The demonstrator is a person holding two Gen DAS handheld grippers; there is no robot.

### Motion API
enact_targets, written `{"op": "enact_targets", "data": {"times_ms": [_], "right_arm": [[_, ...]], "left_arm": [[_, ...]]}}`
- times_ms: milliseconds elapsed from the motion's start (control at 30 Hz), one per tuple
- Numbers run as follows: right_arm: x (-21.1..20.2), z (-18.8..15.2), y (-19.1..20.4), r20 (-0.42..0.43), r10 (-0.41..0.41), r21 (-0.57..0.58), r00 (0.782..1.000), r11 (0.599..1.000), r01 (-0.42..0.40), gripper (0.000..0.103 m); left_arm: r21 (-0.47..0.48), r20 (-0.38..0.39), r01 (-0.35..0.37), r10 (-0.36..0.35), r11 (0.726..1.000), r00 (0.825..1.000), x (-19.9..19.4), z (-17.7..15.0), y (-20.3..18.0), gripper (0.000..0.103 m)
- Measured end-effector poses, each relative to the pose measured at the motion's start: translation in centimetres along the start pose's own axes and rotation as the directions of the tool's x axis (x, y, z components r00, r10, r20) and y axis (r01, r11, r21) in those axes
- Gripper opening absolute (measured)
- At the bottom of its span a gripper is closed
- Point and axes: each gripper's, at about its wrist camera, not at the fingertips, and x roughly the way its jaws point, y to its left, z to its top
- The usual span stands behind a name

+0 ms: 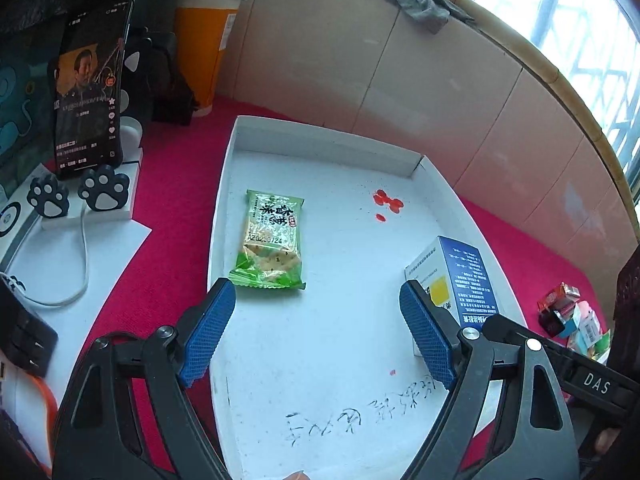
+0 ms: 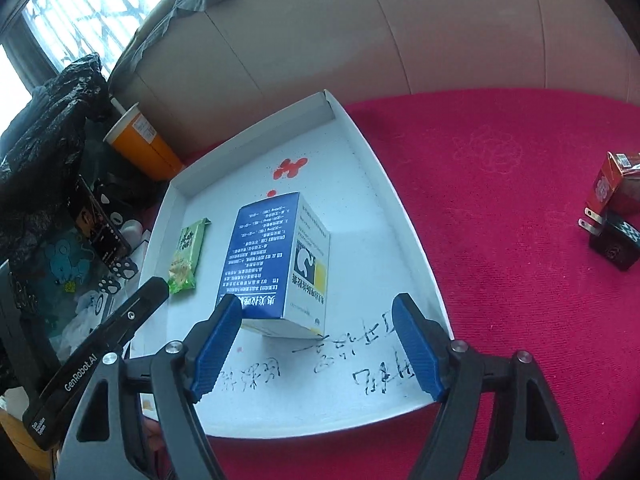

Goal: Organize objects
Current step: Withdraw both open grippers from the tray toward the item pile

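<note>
White tray (image 1: 320, 148), on red cloth: green snack packet (image 1: 269, 240), stamped A20250724; blue-and-white box (image 2: 276, 264), standing. My left gripper (image 1: 320, 330) and right gripper (image 2: 318, 346): both wide, holding nothing. Right view only: "GenRobot.AI" lettering, red carton (image 2: 614, 184). Left view only: "DAS" lettering, phone (image 1: 90, 88).

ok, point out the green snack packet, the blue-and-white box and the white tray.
green snack packet (image 1: 271, 240), left wrist view, middle of wrapper.
blue-and-white box (image 2: 264, 256), right wrist view, blue face.
white tray (image 2: 376, 188), right wrist view, right wall.
</note>
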Motion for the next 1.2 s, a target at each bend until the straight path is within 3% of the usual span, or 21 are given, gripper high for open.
{"op": "enact_targets", "data": {"times_ms": [200, 300, 433, 567, 700, 767, 833, 867, 900, 1033, 1100, 1200], "right_arm": [[-0.5, -1.7, 1.0, -0.021, -0.064, -0.062, 0.998, 0.996, 0.063, 0.077], [-1.3, -3.5, 1.7, -0.020, -0.084, -0.076, 0.996, 0.994, 0.082, 0.078], [-5.1, -5.5, 2.0, 0.142, -0.089, -0.088, 0.986, 0.991, 0.102, 0.078], [-11.4, -7.4, 0.6, 0.326, -0.129, -0.099, 0.937, 0.981, 0.169, 0.083], [-16.9, -8.9, -4.3, 0.412, -0.339, 0.055, 0.846, 0.936, 0.348, 0.099], [-19.1, -9.7, -7.4, 0.407, -0.468, 0.147, 0.784, 0.881, 0.450, 0.103], [-20.5, -10.9, -10.3, 0.378, -0.598, 0.204, 0.707, 0.799, 0.566, 0.103], [-21.0, -11.5, -11.6, 0.353, -0.645, 0.224, 0.677, 0.761, 0.609, 0.103], [-21.3, -12.1, -12.9, 0.327, -0.671, 0.237, 0.666, 0.740, 0.629, 0.103], [-21.7, -14.0, -16.7, 0.251, -0.667, 0.285, 0.701, 0.743, 0.605, 0.103], [-21.5, -14.0, -17.2, 0.242, -0.666, 0.286, 0.705, 0.744, 0.604, 0.103], [-20.7, -13.5, -17.4, 0.240, -0.611, 0.247, 0.754, 0.790, 0.561, 0.103]], "left_arm": [[0.073, 0.042, 0.010, -0.013, 0.997, 0.999, 0.6, 1.2, -1.1, 0.085], [0.113, 0.110, -0.056, 0.044, 0.992, 0.993, 1.3, 2.3, -1.7, 0.085], [0.052, 0.067, -0.015, 0.011, 0.999, 0.998, 1.0, 2.6, -0.8, 0.085], [0.064, 0.095, 0.038, -0.044, 0.997, 0.994, -1.4, 1.5, -1.5, 0.085], [0.162, 0.095, 0.149, -0.165, 0.976, 0.982, -3.7, 0.1, -5.1, 0.086], [0.276, 0.090, 0.204, -0.236, 0.939, 0.968, -4.9, -0.9, -8.1, 0.091], [0.395, 0.064, 0.258, -0.306, 0.882, 0.950, -5.8, -2.2, -11.1, 0.103], [0.439, 0.041, 0.288, -0.339, 0.851, 0.940, -6.0, -2.8, -12.4, 0.103], [0.472, 0.012, 0.316, -0.365, 0.823, 0.931, -6.1, -3.4, -13.7, 0.103], [0.572, -0.090, 0.386, -0.413, 0.724, 0.906, -6.0, -5.4, -18.5, 0.103], [0.626, -0.112, 0.400, -0.430, 0.670, 0.896, -6.1, -6.3, -20.9, 0.103], [0.687, -0.174, 0.426, -0.436, 0.588, 0.883, -5.6, -7.5, -24.2, 0.103]]}}
